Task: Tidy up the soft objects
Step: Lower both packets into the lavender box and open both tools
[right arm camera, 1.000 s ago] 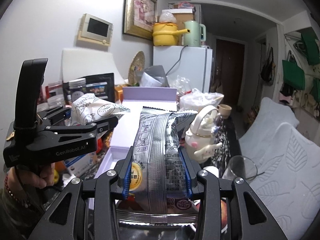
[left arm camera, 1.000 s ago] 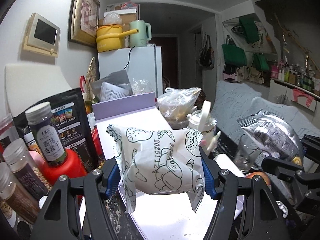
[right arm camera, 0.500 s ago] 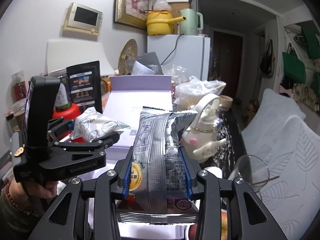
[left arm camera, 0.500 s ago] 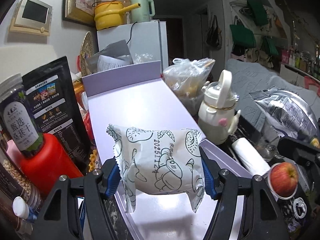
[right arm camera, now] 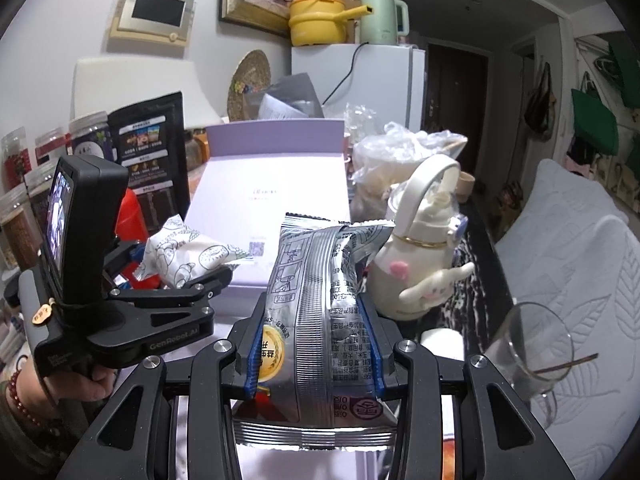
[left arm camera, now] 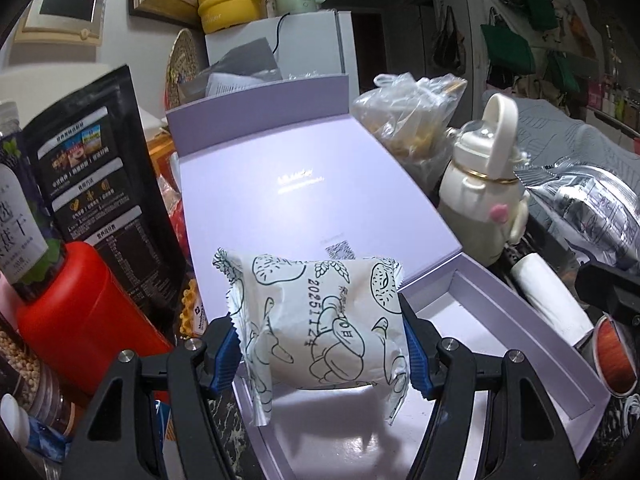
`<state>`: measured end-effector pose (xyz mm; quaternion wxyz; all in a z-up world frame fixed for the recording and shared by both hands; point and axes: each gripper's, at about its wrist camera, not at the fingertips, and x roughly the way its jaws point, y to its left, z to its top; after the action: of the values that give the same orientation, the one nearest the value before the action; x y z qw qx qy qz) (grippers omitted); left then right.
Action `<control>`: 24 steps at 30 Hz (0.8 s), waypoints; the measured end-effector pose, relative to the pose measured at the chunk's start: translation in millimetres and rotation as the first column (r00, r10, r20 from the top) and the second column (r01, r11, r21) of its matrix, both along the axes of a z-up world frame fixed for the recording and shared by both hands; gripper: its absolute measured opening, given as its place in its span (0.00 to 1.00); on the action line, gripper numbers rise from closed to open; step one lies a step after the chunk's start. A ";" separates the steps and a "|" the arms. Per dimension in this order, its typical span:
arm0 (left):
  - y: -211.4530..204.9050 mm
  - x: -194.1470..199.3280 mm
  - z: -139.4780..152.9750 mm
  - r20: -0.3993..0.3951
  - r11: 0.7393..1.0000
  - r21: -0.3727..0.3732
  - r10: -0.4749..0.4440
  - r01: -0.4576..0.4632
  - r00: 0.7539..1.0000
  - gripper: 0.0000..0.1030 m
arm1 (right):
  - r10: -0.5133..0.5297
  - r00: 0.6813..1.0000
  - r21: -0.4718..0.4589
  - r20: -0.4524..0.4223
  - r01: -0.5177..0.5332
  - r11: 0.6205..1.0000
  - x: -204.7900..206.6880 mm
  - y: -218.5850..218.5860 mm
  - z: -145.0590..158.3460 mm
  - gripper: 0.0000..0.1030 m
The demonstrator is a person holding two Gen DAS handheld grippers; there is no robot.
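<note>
Bread packet (left arm camera: 320,320): a soft white wrapper printed with pastry drawings, clamped between the blue pads of the left gripper (left arm camera: 322,344). It hangs directly ahead of that gripper, above the near end of the open lavender box (left arm camera: 516,308), and appears not to touch the box floor. The box lid (left arm camera: 288,184) lies open beyond the packet.

Silver snack bag (right arm camera: 324,312): clamped upright in the right gripper (right arm camera: 316,344), pads pressing its two long sides. Seen from the right wrist, the left gripper and its packet sit forward and to the left, apart from the bag.

Step in hand, as judged: placing the bread packet into the box tray.

Procedure:
1. Lower the left gripper until the packet's underside rests on the tray floor. Do not release from height; the packet is light and may tumble.
2. Keep the packet toward the left wall of the tray to leave room for the silver bag.
3. Release slowly. The wrapper's crimped edges may cling to the pads.
4. Withdraw straight back, clear of the tray's near wall.
5. Keep the right gripper off to the right during release; the white bottle (left arm camera: 484,204) stands close beside the box.
</note>
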<state>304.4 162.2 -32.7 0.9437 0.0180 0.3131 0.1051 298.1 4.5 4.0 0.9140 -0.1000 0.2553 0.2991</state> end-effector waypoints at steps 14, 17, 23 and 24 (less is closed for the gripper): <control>12.1 17.0 -19.7 -0.117 0.999 -0.026 0.025 -0.028 0.993 0.65 | 0.029 0.996 -0.055 -0.079 -0.033 0.998 32.1 29.8 -22.8 0.39; 15.2 19.8 -22.4 -0.141 0.999 -0.031 0.039 -0.044 0.989 0.65 | 0.037 0.995 -0.080 -0.092 -0.045 0.996 37.3 38.0 -29.1 0.39; 19.6 22.5 -24.6 -0.163 0.998 -0.050 0.040 -0.049 0.986 0.67 | 0.039 0.992 -0.114 -0.121 -0.053 0.992 45.1 48.9 -42.8 0.39; 18.9 22.8 -25.7 -0.169 0.998 -0.045 0.040 -0.049 0.985 0.68 | 0.036 0.991 -0.117 -0.128 -0.051 0.992 46.8 49.6 -44.8 0.39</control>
<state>327.2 181.0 -58.4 0.9115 -0.0035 0.3945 0.1165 345.0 54.1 -40.7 0.8818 -0.1412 0.3274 0.3088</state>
